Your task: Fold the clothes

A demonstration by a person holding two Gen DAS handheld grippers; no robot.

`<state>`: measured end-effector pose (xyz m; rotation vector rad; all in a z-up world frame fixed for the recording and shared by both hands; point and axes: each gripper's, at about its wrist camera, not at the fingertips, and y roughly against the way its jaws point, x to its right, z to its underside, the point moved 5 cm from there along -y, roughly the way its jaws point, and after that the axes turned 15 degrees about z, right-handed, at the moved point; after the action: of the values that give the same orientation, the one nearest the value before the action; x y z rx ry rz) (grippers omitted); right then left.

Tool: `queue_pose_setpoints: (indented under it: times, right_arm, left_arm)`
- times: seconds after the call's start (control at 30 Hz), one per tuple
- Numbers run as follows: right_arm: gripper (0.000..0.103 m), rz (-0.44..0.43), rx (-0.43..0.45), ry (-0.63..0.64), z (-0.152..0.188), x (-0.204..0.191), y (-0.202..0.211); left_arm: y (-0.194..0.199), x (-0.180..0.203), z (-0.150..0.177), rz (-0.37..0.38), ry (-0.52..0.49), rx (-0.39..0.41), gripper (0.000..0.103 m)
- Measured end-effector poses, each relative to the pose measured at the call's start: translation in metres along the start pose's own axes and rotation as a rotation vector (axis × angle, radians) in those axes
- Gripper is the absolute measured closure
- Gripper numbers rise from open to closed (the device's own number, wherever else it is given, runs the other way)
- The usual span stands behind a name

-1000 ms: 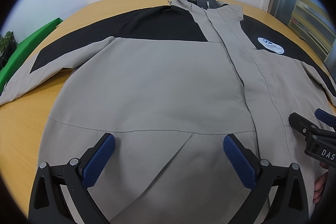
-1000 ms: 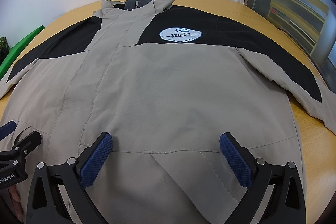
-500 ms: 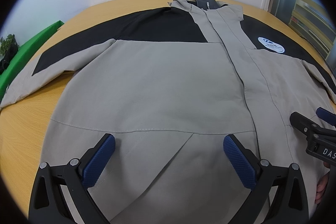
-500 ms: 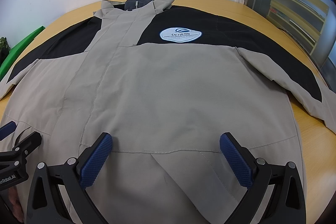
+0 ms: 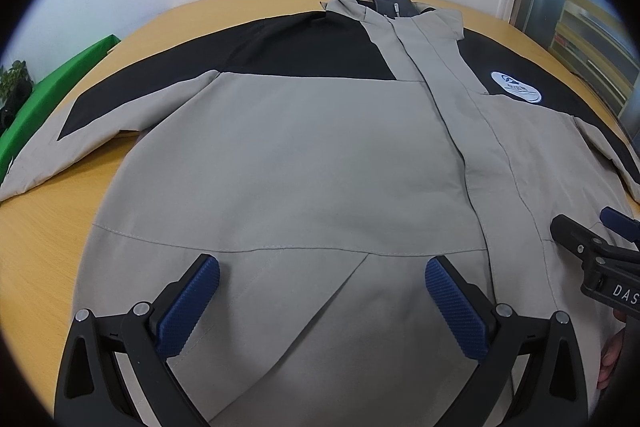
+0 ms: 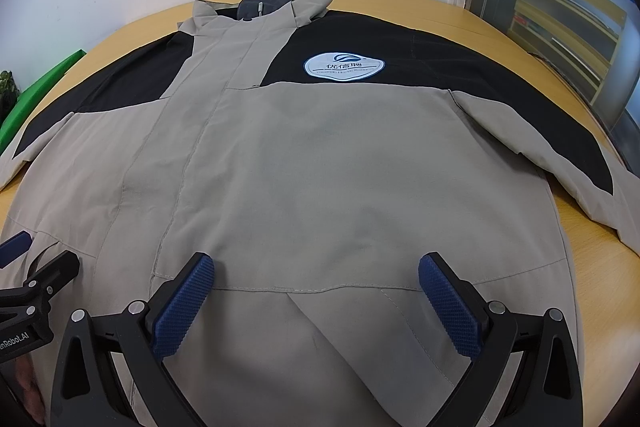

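Observation:
A grey and black jacket (image 5: 312,155) lies flat and face up on the wooden table (image 5: 36,247), collar at the far side, both sleeves spread out. It also fills the right wrist view (image 6: 320,167), with a white round logo (image 6: 344,66) on the chest. My left gripper (image 5: 322,287) is open and empty above the jacket's near hem on the left half. My right gripper (image 6: 316,285) is open and empty above the hem on the right half. Each gripper shows at the edge of the other's view.
A green object (image 5: 60,83) lies past the table's left edge, with a plant behind it. A white wall stands behind the table. Metal-framed shelving (image 6: 560,15) stands at the far right. Bare table shows beside each sleeve.
The left wrist view has shifted slightly so the jacket sits a little further right and lower. The right gripper has barely moved. Both grippers stay open.

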<state>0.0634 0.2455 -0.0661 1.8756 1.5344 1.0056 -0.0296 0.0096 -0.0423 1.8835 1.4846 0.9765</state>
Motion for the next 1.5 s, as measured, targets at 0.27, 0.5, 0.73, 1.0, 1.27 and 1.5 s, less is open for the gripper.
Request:
queue_pose_setpoints:
  times: [0.27,0.5,0.73,1.0,1.27,1.5]
  right_arm:
    - [0.0,-0.01,-0.003,0.007,0.0,0.001,0.0]
    - [0.0,-0.097,0.136,-0.107,-0.026,0.072,0.042]
    - [0.0,0.091,0.106,-0.56,-0.006,0.342,0.02]
    - [0.001,0.329,-0.154,-0.813,0.063,0.494,-0.055]
    - [0.015,0.478,-0.179,-0.853,0.062,0.517,-0.08]
    - [0.077,0.411,-0.122,-0.931,0.055,0.535,-0.079]
  left_arm:
    - [0.0,0.0,0.0,0.001,0.001,-0.001,0.0]
    - [0.0,0.0,0.0,0.001,0.001,-0.001,0.0]
    - [0.001,0.0,0.0,0.001,0.001,-0.001,0.0]
    - [0.001,0.0,0.0,0.001,0.002,-0.001,0.0]
    - [0.001,0.0,0.0,0.001,0.002,-0.001,0.0]
    - [0.001,0.0,0.0,0.001,0.002,-0.001,0.0]
